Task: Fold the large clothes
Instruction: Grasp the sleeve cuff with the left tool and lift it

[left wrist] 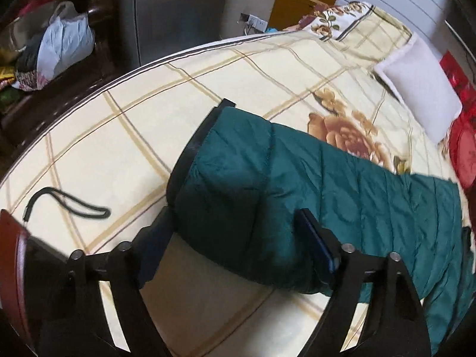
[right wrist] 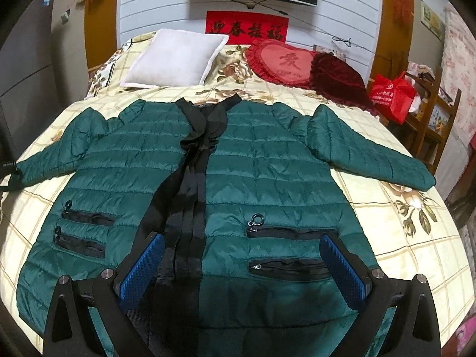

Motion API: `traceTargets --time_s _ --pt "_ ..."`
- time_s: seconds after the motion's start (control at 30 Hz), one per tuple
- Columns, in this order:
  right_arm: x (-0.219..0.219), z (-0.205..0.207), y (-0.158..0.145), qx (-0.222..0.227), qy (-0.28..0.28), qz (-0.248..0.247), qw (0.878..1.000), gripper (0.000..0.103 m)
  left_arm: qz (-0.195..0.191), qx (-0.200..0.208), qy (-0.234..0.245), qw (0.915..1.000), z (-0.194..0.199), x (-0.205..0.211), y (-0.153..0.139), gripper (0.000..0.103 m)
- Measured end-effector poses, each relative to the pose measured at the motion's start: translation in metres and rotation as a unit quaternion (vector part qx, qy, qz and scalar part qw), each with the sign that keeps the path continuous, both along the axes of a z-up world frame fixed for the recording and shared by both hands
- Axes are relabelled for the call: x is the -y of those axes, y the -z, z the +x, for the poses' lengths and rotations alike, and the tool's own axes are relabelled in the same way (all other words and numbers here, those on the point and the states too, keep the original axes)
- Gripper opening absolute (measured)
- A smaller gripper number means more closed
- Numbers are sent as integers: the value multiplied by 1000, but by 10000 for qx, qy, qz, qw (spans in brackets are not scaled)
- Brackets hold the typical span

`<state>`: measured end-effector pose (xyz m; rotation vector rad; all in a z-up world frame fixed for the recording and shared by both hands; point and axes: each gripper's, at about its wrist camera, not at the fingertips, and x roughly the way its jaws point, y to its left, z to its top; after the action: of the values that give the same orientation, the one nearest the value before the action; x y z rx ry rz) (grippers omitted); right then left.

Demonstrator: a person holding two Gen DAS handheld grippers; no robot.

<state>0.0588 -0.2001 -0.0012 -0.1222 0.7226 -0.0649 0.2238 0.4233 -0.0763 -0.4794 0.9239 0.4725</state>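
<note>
Green quilted jacket [right wrist: 253, 160] spread face-up on the bed [right wrist: 416, 238], both sleeves out to the sides, black front placket running down the middle. Left hand-held gripper [left wrist: 235, 232] spread wide around the cuff end of one sleeve [left wrist: 238, 184], fingers not pressed on the fabric. Right hand-held gripper [right wrist: 241, 264] wide open above the jacket's lower front, gripping nothing. Black cord [left wrist: 65, 205] lying apart on the bedspread.

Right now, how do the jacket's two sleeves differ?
The left sleeve sits between the open left gripper fingers; the right sleeve has no gripper near it. The left sleeve's cuff has a black edge; the right's looks plain green. Both lie spread outward on the bed.
</note>
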Motion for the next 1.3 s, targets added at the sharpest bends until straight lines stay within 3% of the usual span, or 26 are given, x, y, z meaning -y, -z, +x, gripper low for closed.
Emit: traceTargets --time_s 0.13,0.17,0.2,0.3,0.63,0.8,1.03,1.3 --pt "-1 2 2 -27 -1 -16 10000 103 -195 200 47 9996 5 -9 -1 65" --pt "-1 2 2 -34 -2 -22 10000 103 -235 257 37 9994 4 -12 -1 55" --pt "-2 3 2 -44 -3 -33 10000 103 -283 311 15 9991 4 -15 0 37" --pt "-2 3 3 -66 10 -43 10000 103 -659 539 30 9964 -1 -25 3 15" --pt "3 2 2 -59 61 15 10000 103 -461 1217 311 9910 -24 -15 -28 12" --pt "5 1 0 -19 62 57 10000 103 -332 1574 538 9855 -33 7 -62 12" --pt "10 0 -1 3 132 87 9999 103 -361 1894 1239 9734 -22 84 -99 12" --pt "29 -6 -7 82 220 136 9996 103 -551 2064 2013 9560 5 186 -116 12"
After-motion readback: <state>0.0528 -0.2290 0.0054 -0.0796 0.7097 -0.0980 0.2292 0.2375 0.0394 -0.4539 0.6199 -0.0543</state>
